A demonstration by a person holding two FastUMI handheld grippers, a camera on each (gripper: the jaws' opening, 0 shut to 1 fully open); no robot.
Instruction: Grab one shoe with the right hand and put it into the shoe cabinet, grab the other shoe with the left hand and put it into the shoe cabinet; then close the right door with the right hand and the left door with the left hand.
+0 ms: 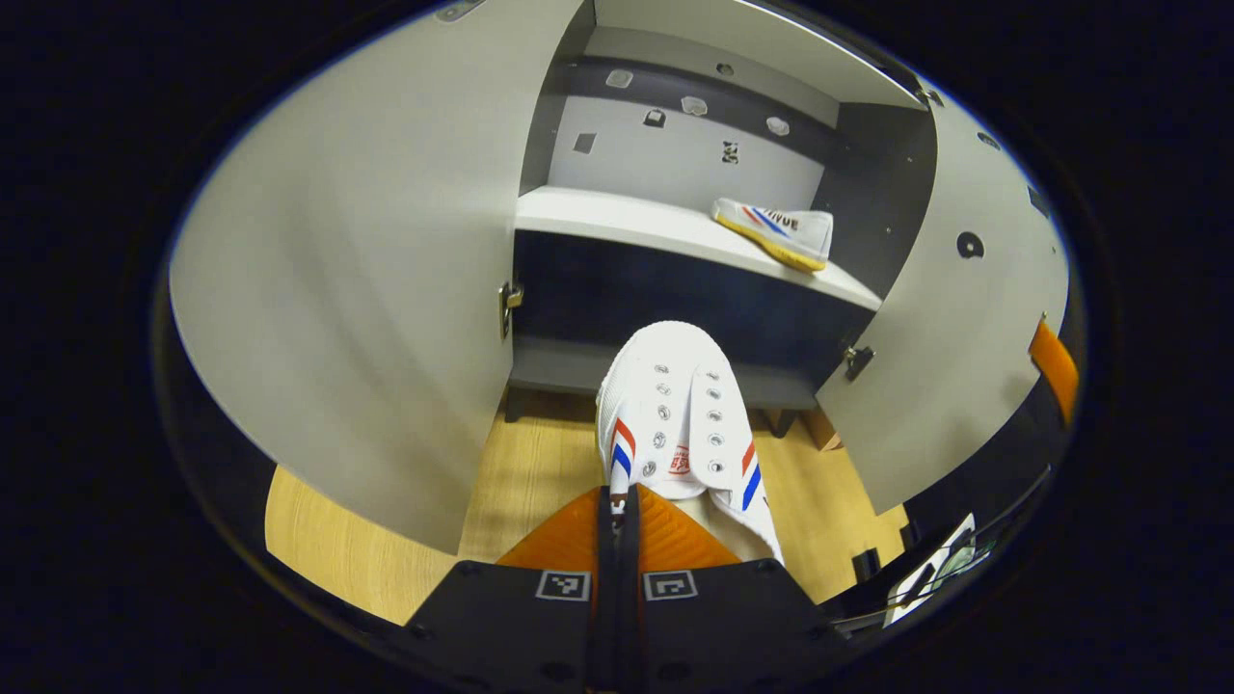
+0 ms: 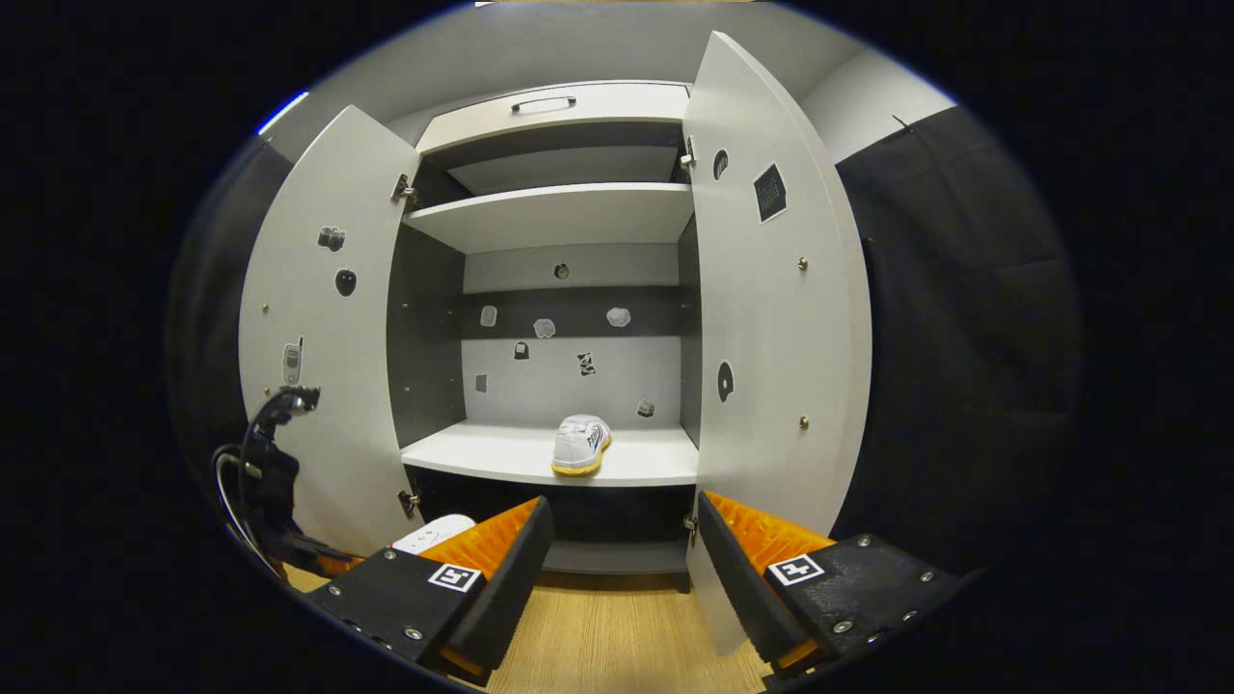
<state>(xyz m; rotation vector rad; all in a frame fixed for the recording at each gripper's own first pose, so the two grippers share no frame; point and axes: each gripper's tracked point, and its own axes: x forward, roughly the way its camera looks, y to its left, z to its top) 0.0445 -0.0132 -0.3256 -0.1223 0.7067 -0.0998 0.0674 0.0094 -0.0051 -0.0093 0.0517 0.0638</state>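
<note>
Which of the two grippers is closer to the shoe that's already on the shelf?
Hard to call. The open right gripper faces the shelved shoe from outside the cabinet. The left gripper, shut on the second shoe, is low, left of it.

The floor is light wood. Behind everything is a pale grey wall, and a black cloth hangs on the right side. Small stickers dot the grey back panel. The light is soft, with dark corners.
</note>
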